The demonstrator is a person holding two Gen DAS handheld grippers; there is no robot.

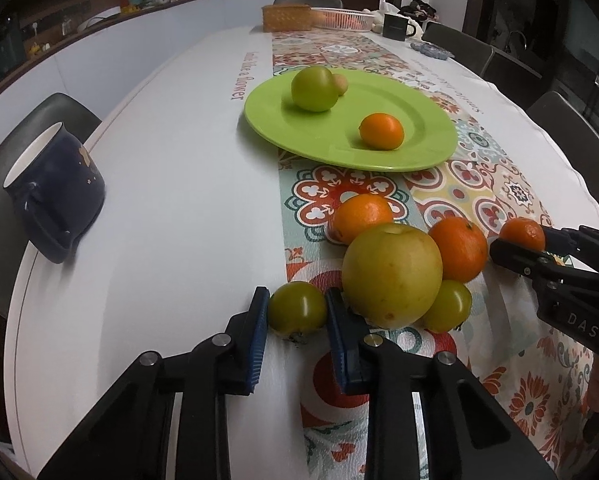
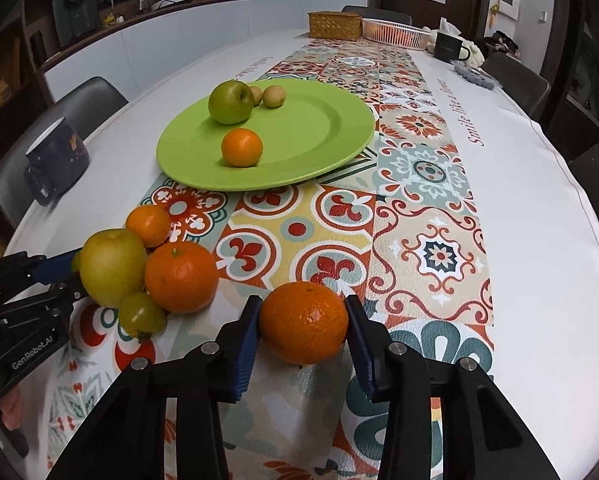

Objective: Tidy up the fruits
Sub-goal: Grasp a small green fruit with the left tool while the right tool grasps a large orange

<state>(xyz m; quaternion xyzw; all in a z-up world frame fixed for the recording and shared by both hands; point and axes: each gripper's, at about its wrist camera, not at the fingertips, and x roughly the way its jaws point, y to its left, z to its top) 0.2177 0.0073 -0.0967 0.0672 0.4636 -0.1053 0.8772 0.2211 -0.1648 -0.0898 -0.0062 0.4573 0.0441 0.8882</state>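
Gripping small green fruit (image 1: 297,307): left tongs (image 1: 298,322) | right tongs (image 2: 301,334) clamp orange (image 2: 303,322) | both near green plate (image 2: 323,120) (four fruits aboard)

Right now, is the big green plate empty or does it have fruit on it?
It has fruit on it. The round green plate holds a green apple, a small orange and two little tan fruits.

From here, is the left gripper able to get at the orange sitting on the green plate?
Probably not yet: the left gripper is shut on a small green fruit; otherwise the way to the orange looks open.
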